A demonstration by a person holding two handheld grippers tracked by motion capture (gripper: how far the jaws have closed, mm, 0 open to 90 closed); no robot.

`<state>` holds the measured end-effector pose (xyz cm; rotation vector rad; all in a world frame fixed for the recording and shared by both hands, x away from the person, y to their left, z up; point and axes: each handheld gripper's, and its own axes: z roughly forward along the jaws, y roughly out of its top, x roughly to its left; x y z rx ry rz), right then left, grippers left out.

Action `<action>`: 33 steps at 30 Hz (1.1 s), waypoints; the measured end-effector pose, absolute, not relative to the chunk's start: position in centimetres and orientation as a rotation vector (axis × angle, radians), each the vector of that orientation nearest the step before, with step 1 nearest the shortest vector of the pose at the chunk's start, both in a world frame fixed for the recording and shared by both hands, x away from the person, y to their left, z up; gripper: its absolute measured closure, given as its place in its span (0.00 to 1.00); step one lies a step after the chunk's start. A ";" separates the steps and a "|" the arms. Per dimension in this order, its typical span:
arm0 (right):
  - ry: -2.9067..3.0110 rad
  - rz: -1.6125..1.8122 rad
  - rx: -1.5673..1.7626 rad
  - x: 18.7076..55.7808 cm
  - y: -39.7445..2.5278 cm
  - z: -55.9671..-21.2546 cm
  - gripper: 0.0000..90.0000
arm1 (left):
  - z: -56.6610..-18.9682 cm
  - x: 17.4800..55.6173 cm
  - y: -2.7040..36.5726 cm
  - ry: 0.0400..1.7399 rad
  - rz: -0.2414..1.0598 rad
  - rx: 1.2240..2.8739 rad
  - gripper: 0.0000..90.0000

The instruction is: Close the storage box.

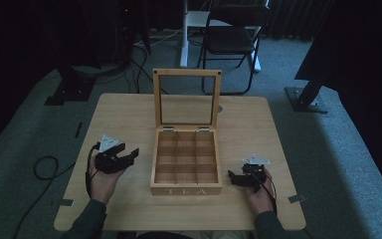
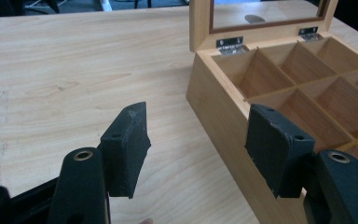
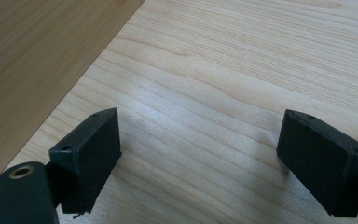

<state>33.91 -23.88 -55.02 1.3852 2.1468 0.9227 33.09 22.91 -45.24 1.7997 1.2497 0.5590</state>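
The word "TEA" is read in pale capitals on the front wall of a wooden box (image 1: pixel 186 189), which is set at the middle of the bench (image 1: pixel 124 112). Its glass-paned lid (image 1: pixel 187 97) is stood upright at the 12 o'clock side, carried on two metal hinges (image 2: pixel 230 43). The inside is divided into a grid of open compartments (image 2: pixel 261 74); nothing can be made out in them, though the high view is dim.

The left gripper (image 1: pixel 129 154) is held at 9 o'clock of the box, just beside its side wall, with its jaws spread apart and nothing between them. In the left gripper view one of the pads (image 2: pixel 123 144) is seen over bare wood and the other against the box's side. The right gripper (image 1: pixel 233 178) is held at about 4 o'clock of the box, near its front corner, likewise released and empty, low over the bench.

A small round mark (image 1: pixel 220 108) is seen on the bench at 2 o'clock of the box. The bench is of light wood grain with rounded corners. Beyond it, at 12 o'clock, a dark folding chair (image 1: pixel 231 37) is stood on grey carpet (image 1: pixel 338 144), and cables (image 1: pixel 45 167) are trailed over the floor at 9 o'clock.
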 end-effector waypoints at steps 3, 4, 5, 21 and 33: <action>2.147 0.923 1.384 33.9 -23.9 -55.0 0.14 | -44.8 33.3 22.8 1.233 0.563 1.790 0.44; 2.147 0.923 1.384 33.9 -23.9 -55.0 0.14 | -44.6 33.4 22.7 1.227 0.569 1.791 0.44; 2.146 0.922 1.384 33.9 -23.9 -55.0 0.14 | -44.5 33.5 22.7 1.221 0.572 1.794 0.44; 2.144 0.921 1.386 33.9 -23.9 -55.0 0.15 | -42.9 35.7 22.5 1.192 0.588 1.759 0.43; 2.144 0.922 1.387 33.9 -23.9 -55.0 0.15 | -42.3 37.2 22.2 1.155 0.610 1.747 0.41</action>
